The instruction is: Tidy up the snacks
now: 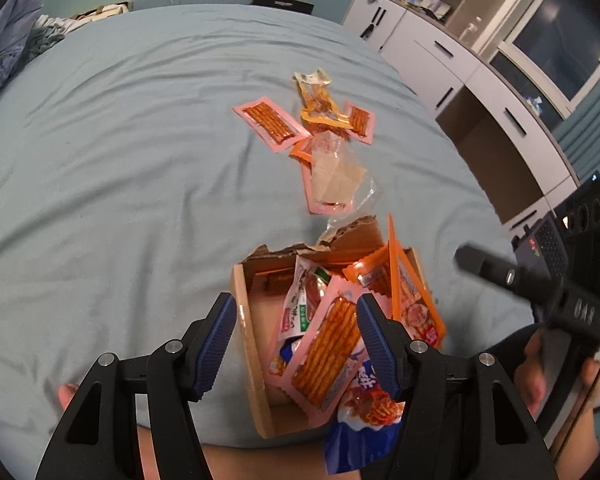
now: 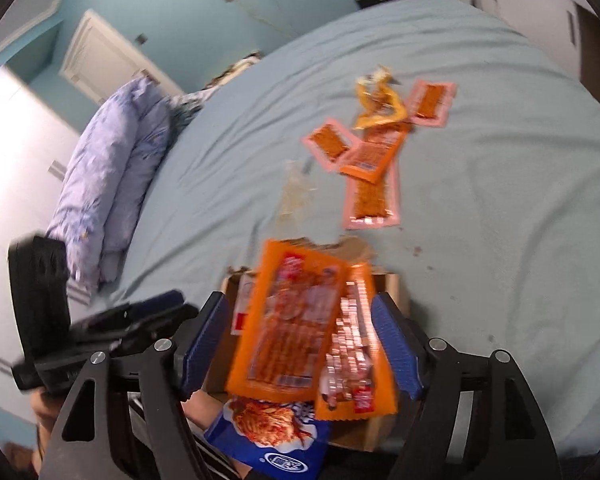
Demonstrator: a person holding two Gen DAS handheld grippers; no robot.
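Cardboard box [image 1: 244,320] sits on the blue bed sheet [image 1: 120,180], filled with snack packets. Both grippers hover above it with jaws spread wide, the left gripper [image 1: 296,344] over a pink packet [image 1: 324,356], the right gripper [image 2: 298,344] over an orange packet [image 2: 288,320]. More packets [image 1: 304,120] lie farther away on the sheet.

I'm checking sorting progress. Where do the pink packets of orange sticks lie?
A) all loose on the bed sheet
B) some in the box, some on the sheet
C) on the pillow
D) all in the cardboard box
B: one pink packet of orange sticks leans in the torn cardboard box, while others lie on the light blue bed sheet.
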